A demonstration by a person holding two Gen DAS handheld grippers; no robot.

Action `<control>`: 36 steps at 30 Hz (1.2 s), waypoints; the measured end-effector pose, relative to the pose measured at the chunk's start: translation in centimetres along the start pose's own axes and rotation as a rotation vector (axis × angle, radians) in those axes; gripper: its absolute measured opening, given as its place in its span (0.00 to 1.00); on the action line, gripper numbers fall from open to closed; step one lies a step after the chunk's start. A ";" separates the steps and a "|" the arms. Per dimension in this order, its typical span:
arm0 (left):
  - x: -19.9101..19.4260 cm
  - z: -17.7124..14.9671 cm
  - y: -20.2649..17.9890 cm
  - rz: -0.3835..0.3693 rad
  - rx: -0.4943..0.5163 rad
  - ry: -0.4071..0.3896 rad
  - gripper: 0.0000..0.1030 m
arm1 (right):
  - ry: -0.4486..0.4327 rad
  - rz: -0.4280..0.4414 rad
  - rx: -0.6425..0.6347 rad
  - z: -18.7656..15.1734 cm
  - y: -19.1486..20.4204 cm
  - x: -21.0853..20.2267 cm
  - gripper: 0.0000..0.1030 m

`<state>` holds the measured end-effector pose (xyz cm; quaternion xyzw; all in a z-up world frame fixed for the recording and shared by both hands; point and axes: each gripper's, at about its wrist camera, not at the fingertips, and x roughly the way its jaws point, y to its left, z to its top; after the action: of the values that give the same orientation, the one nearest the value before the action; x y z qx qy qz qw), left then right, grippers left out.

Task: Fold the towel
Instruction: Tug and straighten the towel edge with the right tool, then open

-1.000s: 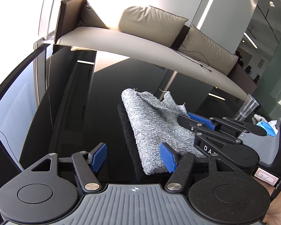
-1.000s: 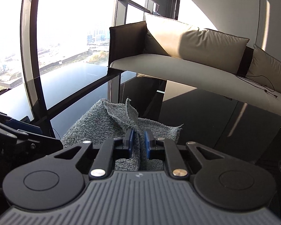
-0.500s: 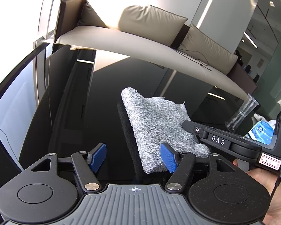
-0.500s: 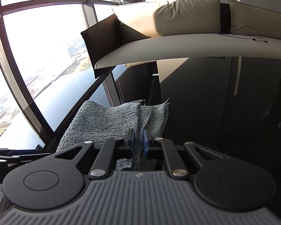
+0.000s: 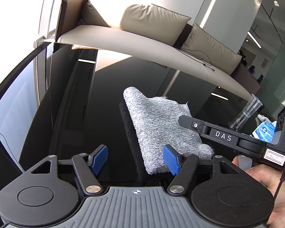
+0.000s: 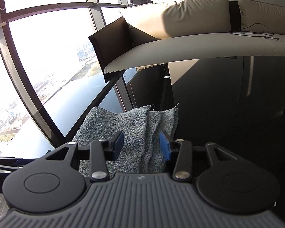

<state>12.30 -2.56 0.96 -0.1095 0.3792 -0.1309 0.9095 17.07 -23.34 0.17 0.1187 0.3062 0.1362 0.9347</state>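
The gray towel (image 5: 161, 125) lies folded on the shiny black surface (image 5: 70, 125), about in the middle. The right gripper (image 6: 141, 145) has just been opening its jaws. They now stand spread, with the towel's top layer under the gap between them and no pad pressing on it. In the judgement of this moment, the step is letting go of the folded flap.

To do it well, the right gripper should lift straight off, so its blue pads do not snag the fuzzy loops and drag the flap open again. In the right wrist view the top layers do not line up at 12 o'clock, so a small pat there may help.

The left gripper (image 5: 135, 158) has its jaws spread too and pinches nothing. Its right pad sits just beside the towel's near corner.

There is lots of open surface at 9 and 12 o'clock of the towel. At 3 o'clock a clear plastic cup (image 5: 246, 114) stands well apart, so big swings that way could tip it.
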 end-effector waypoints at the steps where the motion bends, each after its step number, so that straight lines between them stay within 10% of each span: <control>1: 0.0 0.0 0.0 0.000 0.001 0.000 0.60 | 0.001 0.003 -0.001 0.1 0.0 0.0 0.42; 11: 0.0 -0.1 0.0 0.001 0.006 -0.001 0.61 | 0.014 0.000 -0.017 0.3 0.0 0.2 0.07; 36: -0.2 0.2 0.4 0.006 0.007 0.001 0.64 | 0.016 -0.115 0.009 1.3 -1.0 -1.9 0.15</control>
<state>12.33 -2.13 1.10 -0.1051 0.3794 -0.1296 0.9101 16.52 -25.11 1.90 0.1038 0.3207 0.0818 0.9379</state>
